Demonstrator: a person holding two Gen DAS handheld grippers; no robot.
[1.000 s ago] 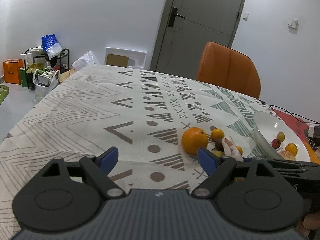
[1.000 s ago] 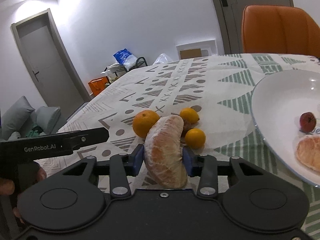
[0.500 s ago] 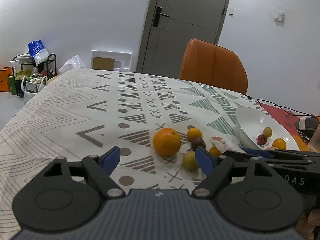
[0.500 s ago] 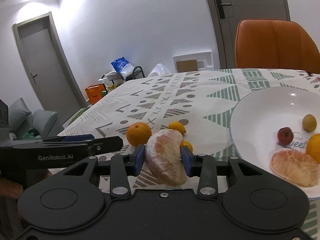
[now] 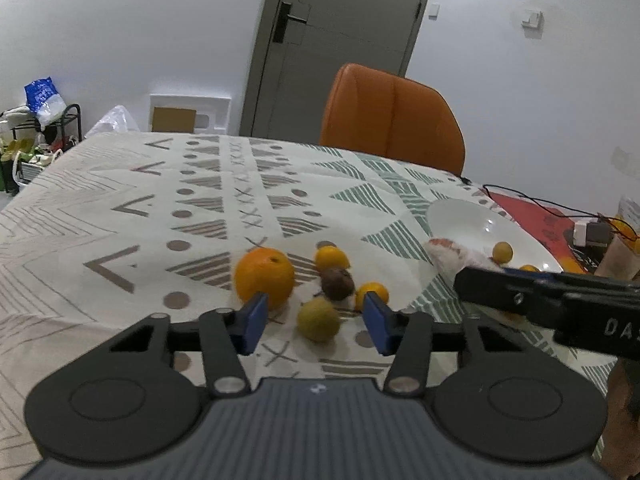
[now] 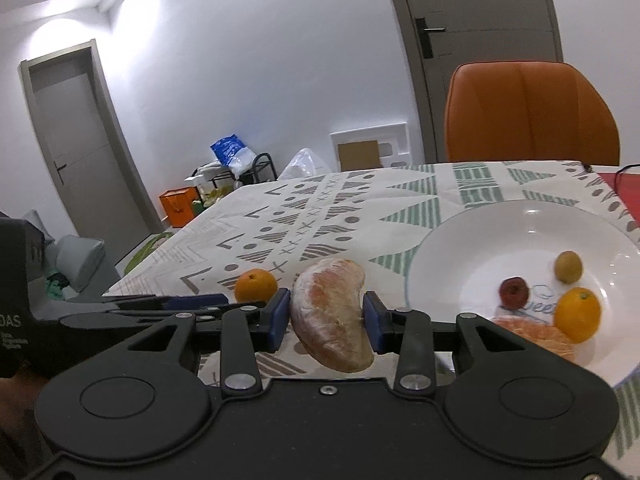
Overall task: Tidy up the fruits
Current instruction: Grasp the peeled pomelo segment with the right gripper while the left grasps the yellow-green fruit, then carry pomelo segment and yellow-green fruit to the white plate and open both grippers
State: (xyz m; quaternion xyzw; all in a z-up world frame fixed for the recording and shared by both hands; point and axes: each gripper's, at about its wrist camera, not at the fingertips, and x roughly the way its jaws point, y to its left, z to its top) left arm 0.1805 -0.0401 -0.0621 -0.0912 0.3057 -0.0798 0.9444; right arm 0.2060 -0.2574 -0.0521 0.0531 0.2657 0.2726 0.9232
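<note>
My right gripper (image 6: 326, 316) is shut on a peeled pomelo segment (image 6: 332, 312), held above the table just left of the white plate (image 6: 472, 240). The plate holds a small orange (image 6: 578, 314), a red fruit (image 6: 514, 292), a green-yellow fruit (image 6: 568, 267) and another peeled segment (image 6: 536, 338). My left gripper (image 5: 314, 320) is open and empty, low over the cloth. A green-yellow fruit (image 5: 319, 319) lies between its fingertips. Beyond it lie a big orange (image 5: 264, 278), a brown fruit (image 5: 338, 284) and two small oranges (image 5: 331, 258) (image 5: 373, 293).
An orange chair (image 5: 392, 120) stands at the table's far side. A red mat with cables and a box (image 5: 588, 232) lies right of the plate. The right gripper's body (image 5: 560, 300) crosses the left wrist view at the right.
My right gripper has risen and moved right toward the plate with the segment. My left gripper has moved right, so the loose fruits now sit at and between its fingertips.
</note>
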